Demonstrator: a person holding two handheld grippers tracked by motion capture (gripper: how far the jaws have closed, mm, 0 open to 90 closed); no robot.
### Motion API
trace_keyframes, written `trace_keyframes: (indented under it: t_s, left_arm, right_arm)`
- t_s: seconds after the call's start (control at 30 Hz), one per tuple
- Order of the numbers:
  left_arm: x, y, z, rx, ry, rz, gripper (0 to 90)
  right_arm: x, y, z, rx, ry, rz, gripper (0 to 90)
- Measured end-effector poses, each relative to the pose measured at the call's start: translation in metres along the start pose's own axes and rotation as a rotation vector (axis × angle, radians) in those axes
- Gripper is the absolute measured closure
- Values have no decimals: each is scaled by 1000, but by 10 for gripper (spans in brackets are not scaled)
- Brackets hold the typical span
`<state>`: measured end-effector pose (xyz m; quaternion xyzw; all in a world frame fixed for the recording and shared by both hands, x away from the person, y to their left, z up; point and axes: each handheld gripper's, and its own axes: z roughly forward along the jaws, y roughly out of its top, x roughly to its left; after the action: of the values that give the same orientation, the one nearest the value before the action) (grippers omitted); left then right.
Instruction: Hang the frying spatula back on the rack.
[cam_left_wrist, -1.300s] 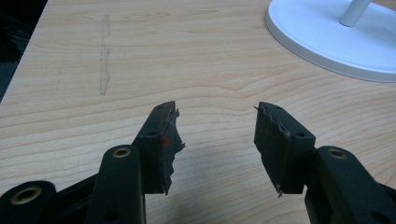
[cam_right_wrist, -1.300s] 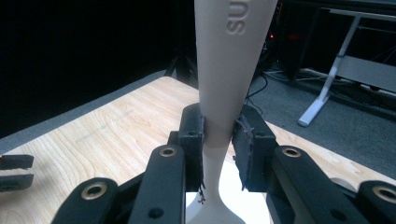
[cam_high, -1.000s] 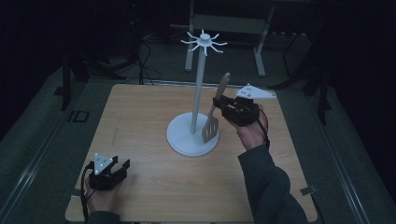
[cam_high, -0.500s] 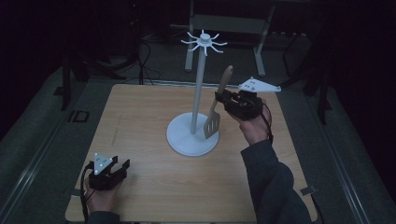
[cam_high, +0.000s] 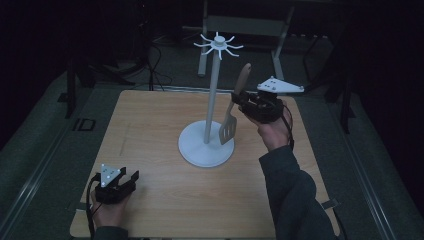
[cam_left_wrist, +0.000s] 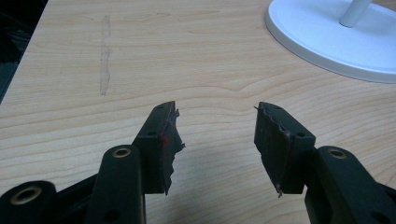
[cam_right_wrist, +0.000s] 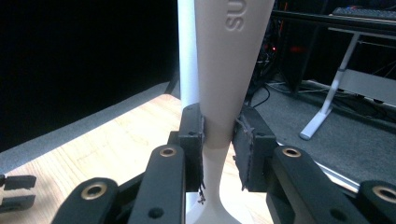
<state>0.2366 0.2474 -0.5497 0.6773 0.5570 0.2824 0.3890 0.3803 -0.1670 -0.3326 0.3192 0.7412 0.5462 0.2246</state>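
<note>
- The white hook stand (cam_high: 211, 105) rises from its round base on the wooden bench (cam_high: 150, 130); its pole stands just behind the right gripper (cam_right_wrist: 218, 140) and the slotted spatula (cam_high: 235, 107).
- The right gripper's jaws are clamped on the spatula's neck, handle up, blade hanging beside the pole, above the base.
- Since a second ago the spatula sits higher and more upright.
- The handle bears raised letters "SU", the rest cut off.
- The left gripper (cam_left_wrist: 215, 140) rests low over the bench with jaws apart and nothing between them, the stand's base ahead.
</note>
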Motion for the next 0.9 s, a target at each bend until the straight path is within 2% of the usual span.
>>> trace_keyframes:
  t_s: [0.37,0.9]
  left_arm:
    - [0,0,0,-2,0,-3,492]
    - [0,0,0,-1,0,-1,491]
  right_arm:
    - [2,10,6,-4,8,-10,740]
    - [2,22,11,18,1,-34,740]
